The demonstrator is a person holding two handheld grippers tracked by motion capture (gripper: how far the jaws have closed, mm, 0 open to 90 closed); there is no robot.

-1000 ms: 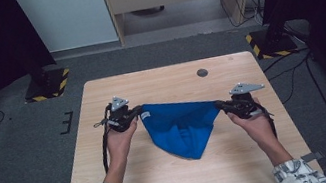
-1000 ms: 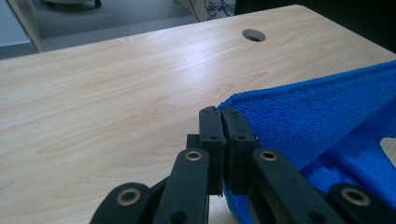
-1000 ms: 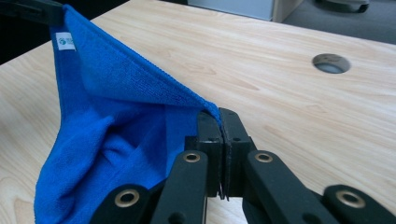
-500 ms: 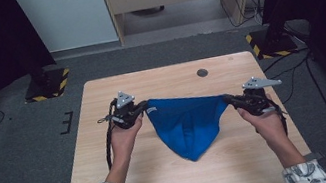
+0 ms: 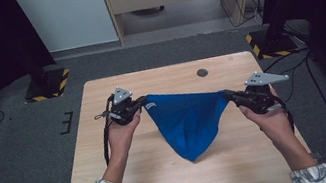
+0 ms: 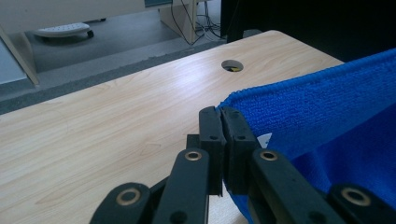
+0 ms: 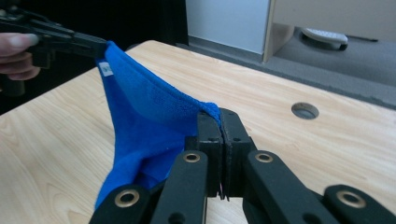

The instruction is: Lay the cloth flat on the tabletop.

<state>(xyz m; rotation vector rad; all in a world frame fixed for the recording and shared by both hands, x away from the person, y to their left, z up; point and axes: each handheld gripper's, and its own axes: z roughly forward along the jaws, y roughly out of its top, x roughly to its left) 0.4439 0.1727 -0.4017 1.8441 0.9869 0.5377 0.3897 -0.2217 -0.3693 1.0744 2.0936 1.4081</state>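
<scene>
High view: I see the blue cloth (image 5: 187, 120) strung between my two grippers above the wooden table (image 5: 115, 176), its top edge pulled nearly taut and the rest sagging into a pointed fold whose tip sits near or on the table surface; I cannot tell whether it touches. The left gripper (image 5: 141, 102) clamps the cloth's left corner, with a small white tag (image 5: 151, 106) just beside the jaw tips. The right gripper (image 5: 226, 95) clamps the opposite corner, and the two stand well apart across the table's middle. A round cable hole (image 5: 202, 72) lies in the table beyond the cloth. Left gripper view: my left gripper (image 6: 221, 119) has its jaws pressed together on the cloth (image 6: 327, 112), whose hemmed corner enters the pads from the right side and runs away to the right; the tag (image 6: 264, 139) shows just right of the right-hand pad; the table (image 6: 102, 121) lies beneath. Right gripper view: my right gripper (image 7: 219, 122) is likewise clenched on a corner of the cloth (image 7: 140, 126), which comes into the pads from the left and stretches up and left to the other gripper (image 7: 95, 48), held there with the tag (image 7: 106, 69) just below its tip; the hole (image 7: 305, 110) sits off to the right
</scene>
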